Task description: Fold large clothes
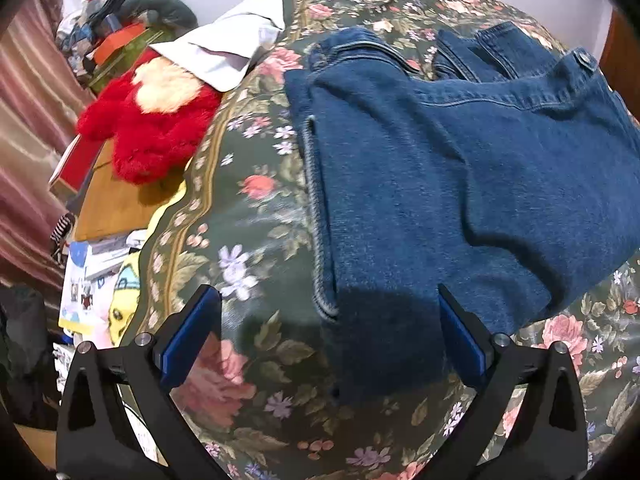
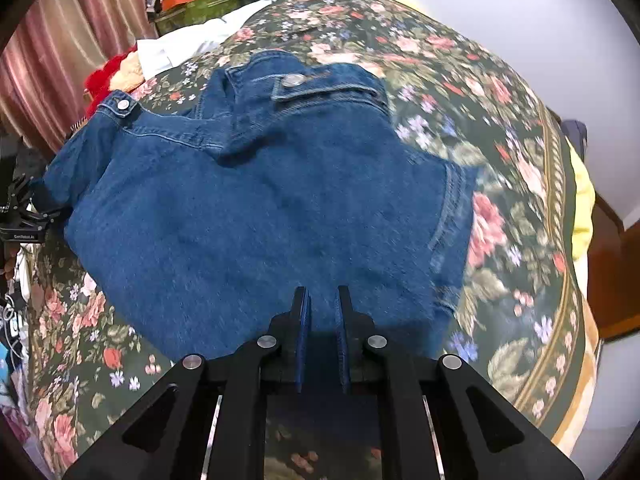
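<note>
Garment: a blue denim jacket (image 2: 256,208), partly folded, lying flat on the floral bedspread (image 2: 520,184) near the middle of the bed.
Look: dark blue cloth with paler stitched seams; a flap with a metal button (image 2: 295,79) on top, a second button (image 2: 124,104) on the band at one end; a hem with rows of stitching along one side.
Left gripper (image 1: 330,336): fingers spread wide above the jacket's near corner, nothing between them.
Right gripper (image 2: 322,340): pressed together, pinching the jacket's near edge; denim shows between the pads.
Bed's far edge: red plush toy (image 1: 152,128), white cloth (image 1: 224,52).
</note>
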The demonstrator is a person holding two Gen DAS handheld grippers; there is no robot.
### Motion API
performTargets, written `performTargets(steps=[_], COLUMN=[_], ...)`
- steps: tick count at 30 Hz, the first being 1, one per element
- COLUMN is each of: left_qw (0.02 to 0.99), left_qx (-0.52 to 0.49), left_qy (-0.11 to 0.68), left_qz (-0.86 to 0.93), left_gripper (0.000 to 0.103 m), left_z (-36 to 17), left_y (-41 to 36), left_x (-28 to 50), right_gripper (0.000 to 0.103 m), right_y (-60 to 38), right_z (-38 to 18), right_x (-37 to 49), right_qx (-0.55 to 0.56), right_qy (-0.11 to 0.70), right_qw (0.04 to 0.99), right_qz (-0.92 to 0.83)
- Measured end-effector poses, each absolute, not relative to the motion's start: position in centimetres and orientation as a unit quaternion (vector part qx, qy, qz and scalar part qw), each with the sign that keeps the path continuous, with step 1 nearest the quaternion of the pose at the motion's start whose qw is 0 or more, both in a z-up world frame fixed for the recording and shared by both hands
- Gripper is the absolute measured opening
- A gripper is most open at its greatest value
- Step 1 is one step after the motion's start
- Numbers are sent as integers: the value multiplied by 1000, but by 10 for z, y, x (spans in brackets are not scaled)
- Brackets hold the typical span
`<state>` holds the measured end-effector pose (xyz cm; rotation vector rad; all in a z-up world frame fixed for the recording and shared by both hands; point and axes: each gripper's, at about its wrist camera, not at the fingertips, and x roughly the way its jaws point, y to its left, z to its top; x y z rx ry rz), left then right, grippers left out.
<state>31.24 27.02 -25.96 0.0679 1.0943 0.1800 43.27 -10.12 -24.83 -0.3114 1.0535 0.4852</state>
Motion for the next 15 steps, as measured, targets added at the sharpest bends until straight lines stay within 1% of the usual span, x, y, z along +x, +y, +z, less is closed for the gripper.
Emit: performTargets(steps=[3, 6, 9, 13, 15], left_qw=[852, 856, 860, 860, 860], left_qx=[42, 52, 38, 29, 7], left_qy=[512, 501, 493, 474, 469], left_qz=[100, 116, 127, 185, 202], left_gripper=[103, 103, 103, 103, 103], left_z=[-252, -242, -233, -216, -209], left_y=[268, 272, 280, 297, 303], left_x=[303, 291, 280, 258, 247], right_gripper=[8, 8, 8, 8, 8], right_y=[-111, -115, -123, -148, -159], right_z=[-247, -243, -240, -238, -238], right_x=[428, 417, 410, 410, 411], right_qx=[-137, -151, -168, -169, -170], right_qy=[500, 494, 492, 512, 520], right_qw=[824, 826, 831, 831, 830], right_qz=[229, 225, 198, 137, 110])
